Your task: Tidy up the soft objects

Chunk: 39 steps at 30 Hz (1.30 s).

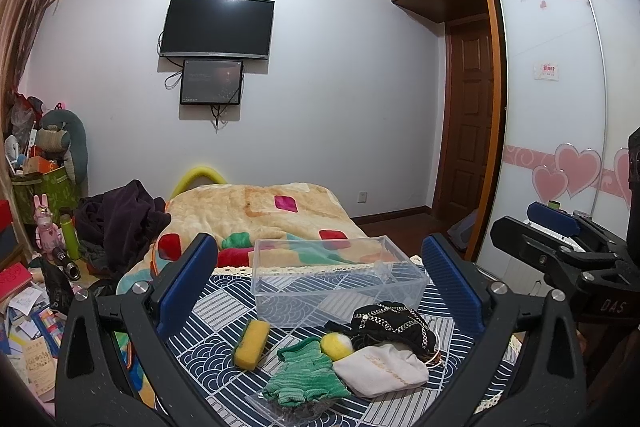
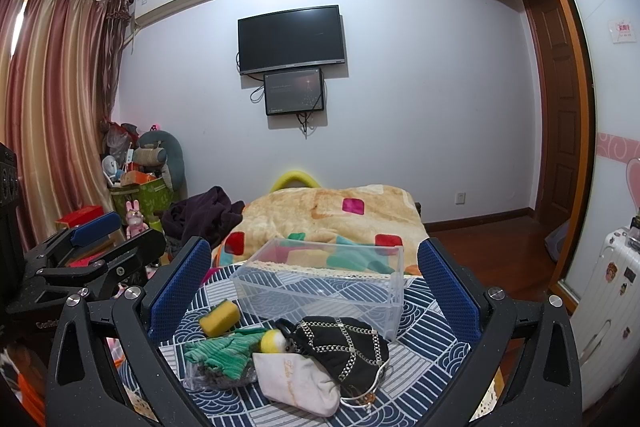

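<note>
A clear plastic box stands empty on a blue-and-white patterned cloth. In front of it lie a yellow sponge, a green knitted cloth, a yellow ball, a white pouch and a black chain-trimmed bag. My left gripper is open and empty above the pile. My right gripper is open and empty too; it also shows at the right edge of the left wrist view.
Behind the box lies a blanket-covered bed with dark clothes at its left. Clutter, books and toys fill the floor at left. A wardrobe and a white suitcase stand at right.
</note>
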Available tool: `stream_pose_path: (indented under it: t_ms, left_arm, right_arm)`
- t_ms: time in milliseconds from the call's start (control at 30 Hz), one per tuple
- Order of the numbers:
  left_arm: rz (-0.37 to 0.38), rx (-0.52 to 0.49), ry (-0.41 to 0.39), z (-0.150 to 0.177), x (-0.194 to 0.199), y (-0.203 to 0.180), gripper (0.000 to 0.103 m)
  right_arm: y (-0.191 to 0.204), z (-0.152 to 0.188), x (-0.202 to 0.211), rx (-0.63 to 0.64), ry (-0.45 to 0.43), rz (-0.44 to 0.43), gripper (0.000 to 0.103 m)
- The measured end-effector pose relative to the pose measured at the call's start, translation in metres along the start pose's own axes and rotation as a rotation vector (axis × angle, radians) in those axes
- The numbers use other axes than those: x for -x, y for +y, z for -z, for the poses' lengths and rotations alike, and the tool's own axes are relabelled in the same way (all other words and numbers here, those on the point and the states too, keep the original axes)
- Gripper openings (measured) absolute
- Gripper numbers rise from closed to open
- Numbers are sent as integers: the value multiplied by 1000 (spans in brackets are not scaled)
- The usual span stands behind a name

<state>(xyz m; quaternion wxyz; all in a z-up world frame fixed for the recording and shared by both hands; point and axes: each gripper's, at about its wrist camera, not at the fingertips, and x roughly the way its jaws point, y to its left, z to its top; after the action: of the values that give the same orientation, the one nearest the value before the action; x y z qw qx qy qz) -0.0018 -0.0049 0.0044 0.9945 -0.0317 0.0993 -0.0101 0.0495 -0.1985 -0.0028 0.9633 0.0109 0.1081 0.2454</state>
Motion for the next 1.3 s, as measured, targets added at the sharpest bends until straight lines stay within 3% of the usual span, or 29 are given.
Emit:
stream_pose_path:
  t_ms: [333, 467, 700, 1067, 1133, 1233, 1300]
  left_arm:
    - [-16, 45, 114, 24, -35, 22, 103]
    - [-55, 53, 173, 37, -52, 33, 87]
    - [-131, 71, 282, 65, -86, 58, 75]
    - [-147, 127, 448, 110, -127, 79, 69]
    - [-145, 133, 471, 116, -133, 81, 67]
    - [-138, 149, 499, 121, -141, 84, 63]
    - [-125, 173, 521, 126, -144, 88, 55]
  right_arm:
    - [-18, 9, -22, -32, 76, 7, 103]
    - [-26, 20, -38, -50, 136, -8, 103]
    - [-35, 45, -66, -68, 248, -17, 103]
    - [-39, 82, -98, -75, 410, -37, 102]
    - [-41, 86, -101, -79, 435, -33, 99]
    - [-44, 91, -106, -99, 473, -26, 86]
    - [-50, 94, -109, -125, 491, -36, 77]
